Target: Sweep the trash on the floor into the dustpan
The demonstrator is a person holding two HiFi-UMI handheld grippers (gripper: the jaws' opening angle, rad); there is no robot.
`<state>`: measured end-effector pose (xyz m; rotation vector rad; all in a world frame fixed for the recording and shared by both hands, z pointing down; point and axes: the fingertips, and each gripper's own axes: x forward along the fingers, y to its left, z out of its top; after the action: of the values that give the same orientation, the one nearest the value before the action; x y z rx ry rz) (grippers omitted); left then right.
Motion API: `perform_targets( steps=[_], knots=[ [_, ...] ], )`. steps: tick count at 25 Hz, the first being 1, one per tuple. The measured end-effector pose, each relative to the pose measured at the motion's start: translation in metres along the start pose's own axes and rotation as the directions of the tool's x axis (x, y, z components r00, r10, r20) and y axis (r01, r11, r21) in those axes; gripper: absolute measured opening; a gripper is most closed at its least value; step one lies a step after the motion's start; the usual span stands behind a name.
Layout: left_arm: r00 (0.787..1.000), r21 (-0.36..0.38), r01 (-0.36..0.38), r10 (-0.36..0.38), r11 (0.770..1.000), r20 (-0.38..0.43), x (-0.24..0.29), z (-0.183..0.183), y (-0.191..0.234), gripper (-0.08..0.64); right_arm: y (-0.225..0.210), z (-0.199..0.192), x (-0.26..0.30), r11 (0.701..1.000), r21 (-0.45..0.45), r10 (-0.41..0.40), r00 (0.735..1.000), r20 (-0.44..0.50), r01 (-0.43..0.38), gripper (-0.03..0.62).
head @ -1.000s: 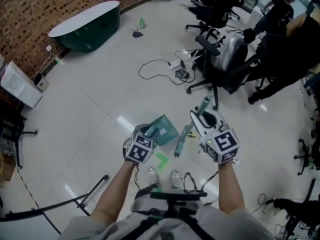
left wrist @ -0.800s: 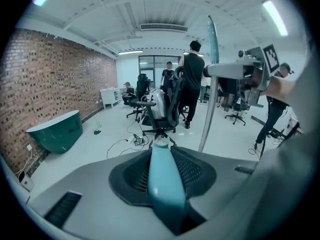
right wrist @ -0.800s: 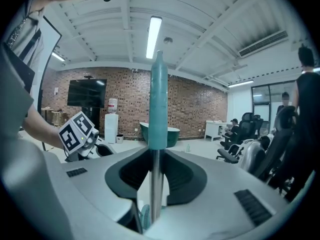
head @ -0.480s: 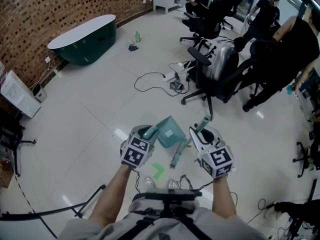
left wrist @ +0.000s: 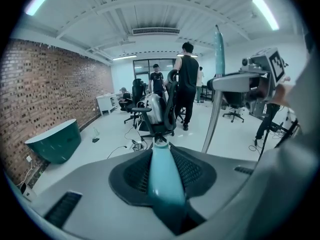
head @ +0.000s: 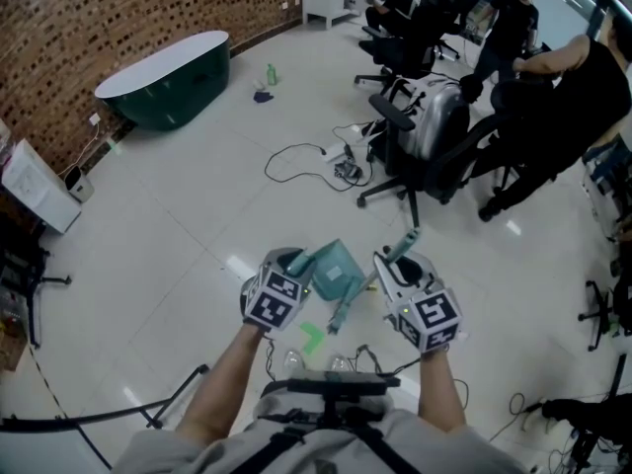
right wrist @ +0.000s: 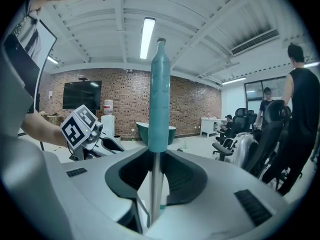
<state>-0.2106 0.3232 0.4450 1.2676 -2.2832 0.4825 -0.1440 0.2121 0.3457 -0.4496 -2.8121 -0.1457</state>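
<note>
Beside brick wall (head: 99, 8), glossy white floor (head: 197, 205)

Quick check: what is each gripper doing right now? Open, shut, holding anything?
Left gripper: shut on the dustpan, by its handle.
Right gripper: shut on the broom, on its pole.

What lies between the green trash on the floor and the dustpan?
Nothing visible. The broom passes just right of the line from the trash to the dustpan, not across it.
</note>
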Motion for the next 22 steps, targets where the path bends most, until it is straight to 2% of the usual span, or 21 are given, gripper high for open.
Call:
perform_targets(
  steps=[8, 22],
  knots=[
    [1.000, 0.011, 0.015, -0.015, 1.000, -0.018, 0.000, -0.003, -0.004, 0.112, 0.001, -0.002, -0.003, 1.000, 0.002, -0.006, 1.000, -0.012, 0.006, 0.089],
    [0.998, 0.049, 0.062, -0.061, 0.997, -0.023, 0.007, -0.007, -0.010, 0.112, -0.002, -0.006, -0.017, 0.997, 0.012, -0.074, 0.997, -0.029, 0.074, 0.089]
  ],
)
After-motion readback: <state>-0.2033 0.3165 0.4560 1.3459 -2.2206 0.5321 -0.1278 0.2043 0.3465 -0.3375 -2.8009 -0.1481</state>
